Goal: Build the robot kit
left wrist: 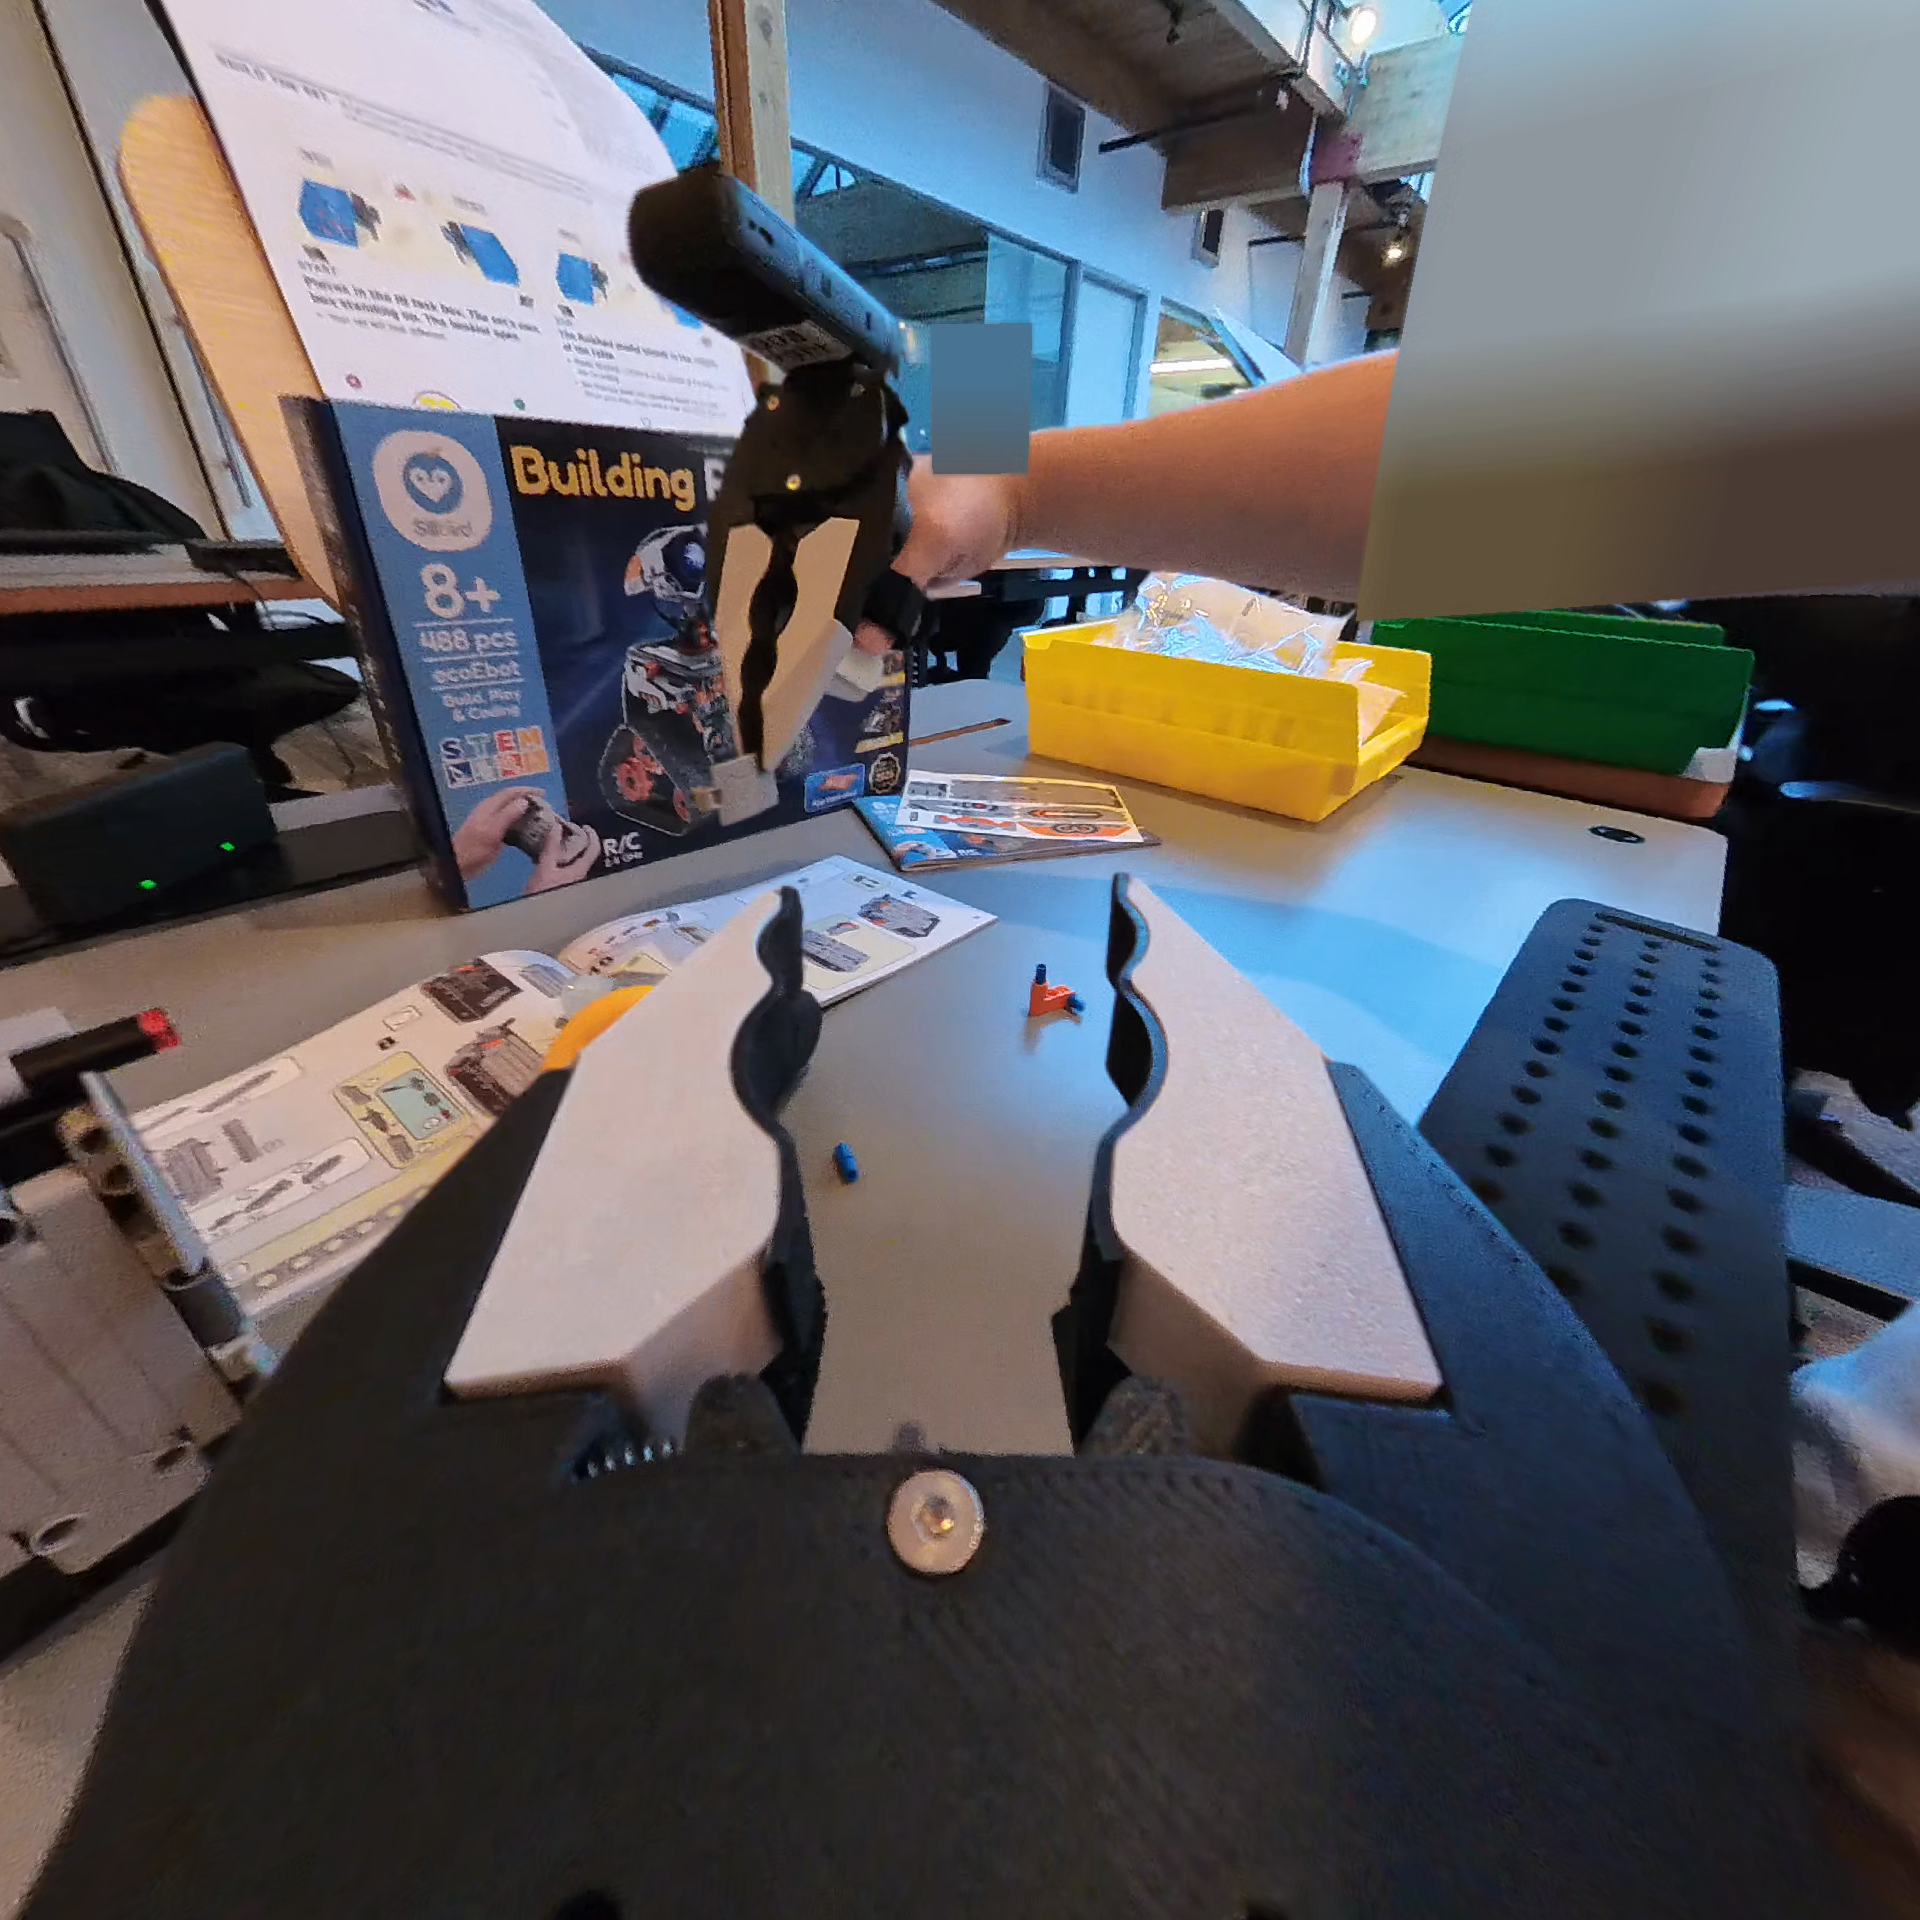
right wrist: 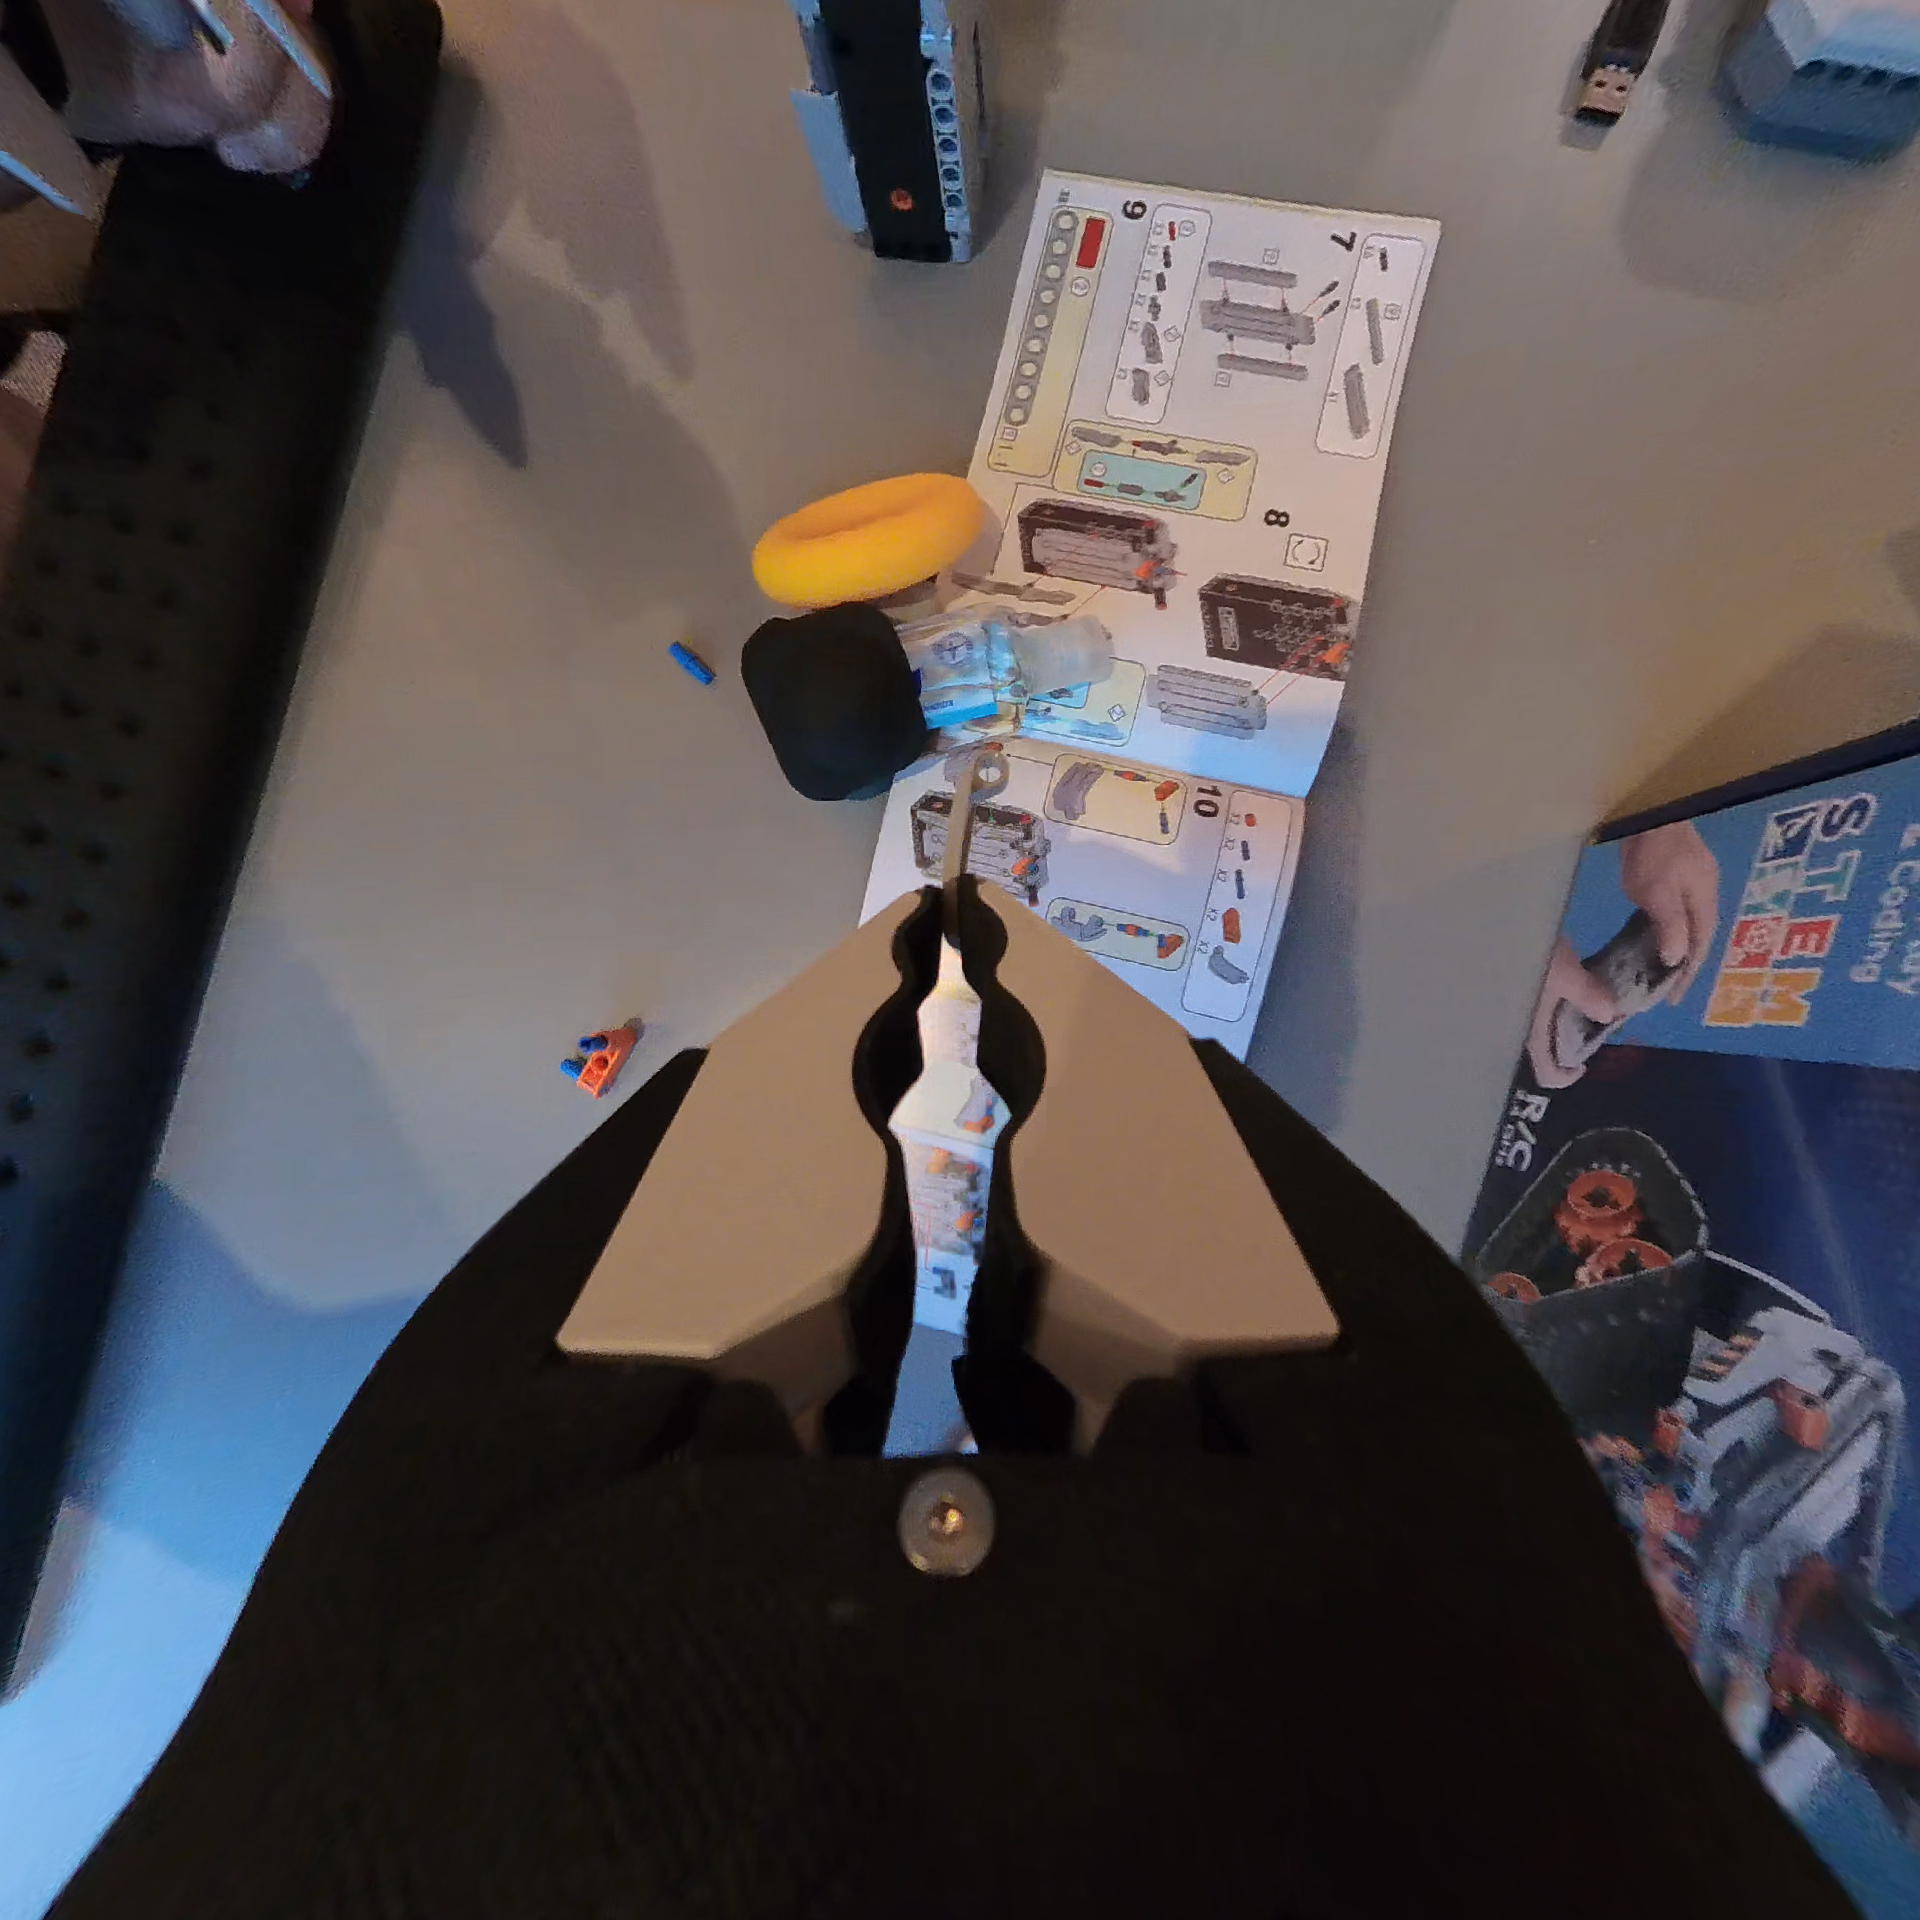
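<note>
At the left edge of your left wrist view, a grey beam assembly point(left wrist: 104, 1299) was cut off by the frame. Your left claw point(left wrist: 951, 914) hung released over the bench point(left wrist: 1403, 883), gripping nothing. A blue pin point(left wrist: 845, 1161) lay on the bench between its fingers, and an orange connector point(left wrist: 1049, 995) lay nearer the right finger. Above centre, your right claw point(left wrist: 743, 769) was clenched on a small grey piece point(left wrist: 743, 795) in front of the kit box point(left wrist: 468, 644).

In the right wrist view, a black perforated mat point(right wrist: 156, 623) filled the left. At centre, the grey piece showed only edge-on at the very tips, above the open booklet point(right wrist: 1195, 416). With so little of it in the grip, it would likely twist easily, so steady pressure mattered. I could not make out its full shape. The wrapped item under the black cap point(right wrist: 831, 701), beside the yellow ring point(right wrist: 868, 535), was blurred.
</note>
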A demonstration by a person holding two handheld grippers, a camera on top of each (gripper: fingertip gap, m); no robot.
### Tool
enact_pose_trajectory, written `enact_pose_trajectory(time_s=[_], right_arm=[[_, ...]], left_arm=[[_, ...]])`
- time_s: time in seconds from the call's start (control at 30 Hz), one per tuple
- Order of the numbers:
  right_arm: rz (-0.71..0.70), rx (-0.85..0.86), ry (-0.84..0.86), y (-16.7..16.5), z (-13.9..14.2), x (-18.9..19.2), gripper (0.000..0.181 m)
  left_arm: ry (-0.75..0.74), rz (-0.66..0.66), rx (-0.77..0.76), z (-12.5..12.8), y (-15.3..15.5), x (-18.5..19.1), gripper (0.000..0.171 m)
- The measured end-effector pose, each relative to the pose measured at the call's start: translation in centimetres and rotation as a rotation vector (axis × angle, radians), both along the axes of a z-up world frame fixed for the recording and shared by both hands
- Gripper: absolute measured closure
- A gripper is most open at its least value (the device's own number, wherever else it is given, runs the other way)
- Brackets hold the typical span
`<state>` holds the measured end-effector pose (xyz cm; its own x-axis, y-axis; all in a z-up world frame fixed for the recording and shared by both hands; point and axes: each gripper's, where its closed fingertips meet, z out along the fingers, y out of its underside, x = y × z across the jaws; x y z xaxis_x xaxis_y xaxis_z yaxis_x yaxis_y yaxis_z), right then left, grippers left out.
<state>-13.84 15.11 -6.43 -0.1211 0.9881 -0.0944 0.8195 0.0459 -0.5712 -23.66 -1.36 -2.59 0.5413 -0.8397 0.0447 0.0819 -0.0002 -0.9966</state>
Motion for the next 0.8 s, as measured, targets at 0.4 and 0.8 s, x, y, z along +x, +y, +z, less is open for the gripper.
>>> enact_pose_trajectory(time_s=[0.4,0.8], right_arm=[[-0.098,-0.34,0.043,-2.3,-1.0,-0.3,0.181],[-0.138,-0.428,0.009,-2.5,-3.0,0.7,0.181]], left_arm=[[0.034,-0.011,-0.041,-1.1,0.4,0.7,0.115],[0.036,-0.025,-0.04,-1.2,0.4,0.9,0.114]])
